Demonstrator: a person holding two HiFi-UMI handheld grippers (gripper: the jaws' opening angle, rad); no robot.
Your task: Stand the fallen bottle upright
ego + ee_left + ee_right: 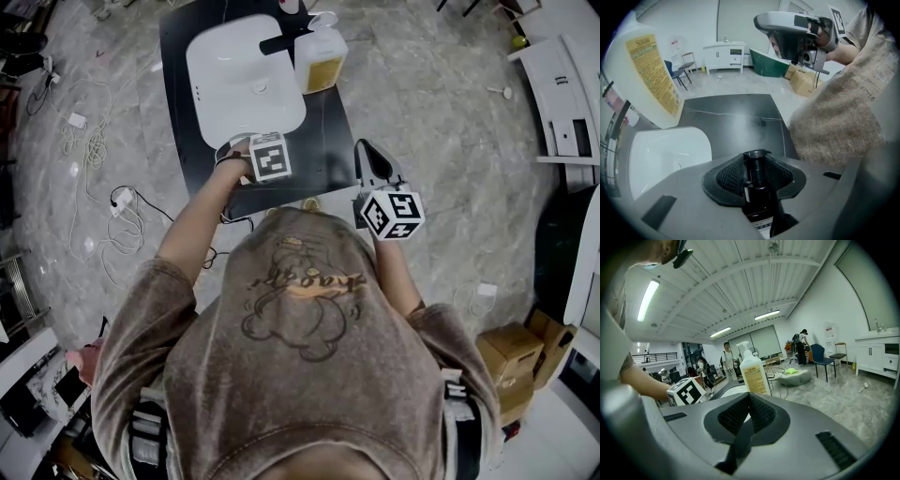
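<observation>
Grasp step: my left hand-held gripper [755, 158], jaws narrow, pinches the neck of the dark bottle [758, 204]; next I must pivot it upright

White basin [246, 84] on black table [323, 141], yellow-labelled spray bottle [321, 58] beside it, cardboard boxes [514, 361] on floor [441, 112]

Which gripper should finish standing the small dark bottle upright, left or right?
Left. The left gripper has the dark bottle between its pads, near the sink. The right gripper is closed on nothing and points across the room.
</observation>
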